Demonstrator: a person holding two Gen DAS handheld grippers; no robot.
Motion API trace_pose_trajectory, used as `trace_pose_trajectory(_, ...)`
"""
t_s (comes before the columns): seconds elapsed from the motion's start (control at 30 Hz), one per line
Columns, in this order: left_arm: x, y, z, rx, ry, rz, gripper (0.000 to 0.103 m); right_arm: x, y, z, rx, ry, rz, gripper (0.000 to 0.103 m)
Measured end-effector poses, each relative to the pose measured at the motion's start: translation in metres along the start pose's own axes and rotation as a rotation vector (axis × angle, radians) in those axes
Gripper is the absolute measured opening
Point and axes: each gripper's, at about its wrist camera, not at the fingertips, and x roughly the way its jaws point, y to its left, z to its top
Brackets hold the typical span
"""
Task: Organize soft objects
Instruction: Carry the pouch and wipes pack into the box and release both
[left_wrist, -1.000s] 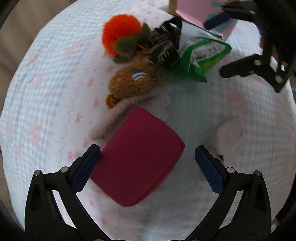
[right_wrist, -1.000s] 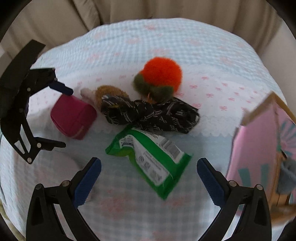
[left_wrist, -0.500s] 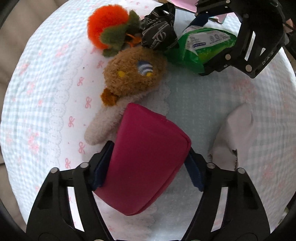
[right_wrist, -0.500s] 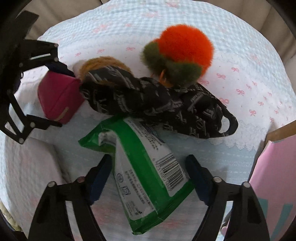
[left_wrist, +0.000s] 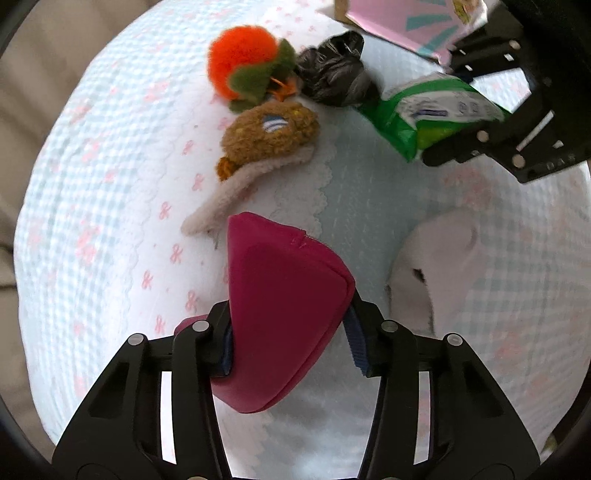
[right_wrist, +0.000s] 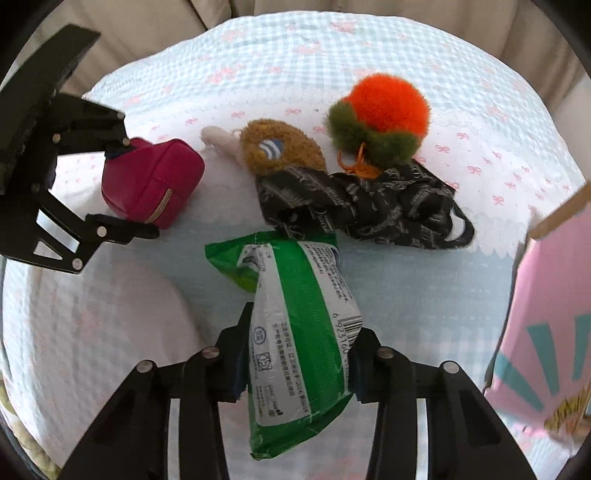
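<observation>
Both jaws have just been closing: the left gripper (left_wrist: 290, 345) squeezes the red pouch (left_wrist: 284, 314), the right gripper (right_wrist: 297, 363) pinches the green wipes pack (right_wrist: 299, 332), both over the middle of the bed cover (right_wrist: 258, 66). The slick pack could slide out. Clear room toward the cover's near edge; the pink box (right_wrist: 546, 295) crowds the right edge.

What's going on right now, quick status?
Left tool just closed on the red pouch. Right tool just closed on the green pack. Plush toys and black cloth lie beyond, nothing blocking.
</observation>
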Motion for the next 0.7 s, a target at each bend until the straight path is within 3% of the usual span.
trace_pose_trajectory(0.37,-0.097,0.006,0.015,-0.163,-0.090,0.014,0.044,-0.091,0.006,-0.009,0.071,-0.075,-0.001,0.038)
trace_pose_trajectory(0.7,-0.197,-0.016,0.040,-0.295,-0.190,0.041,0.044,-0.192,0.001,-0.017,0.196,-0.180,-0.021,0.037)
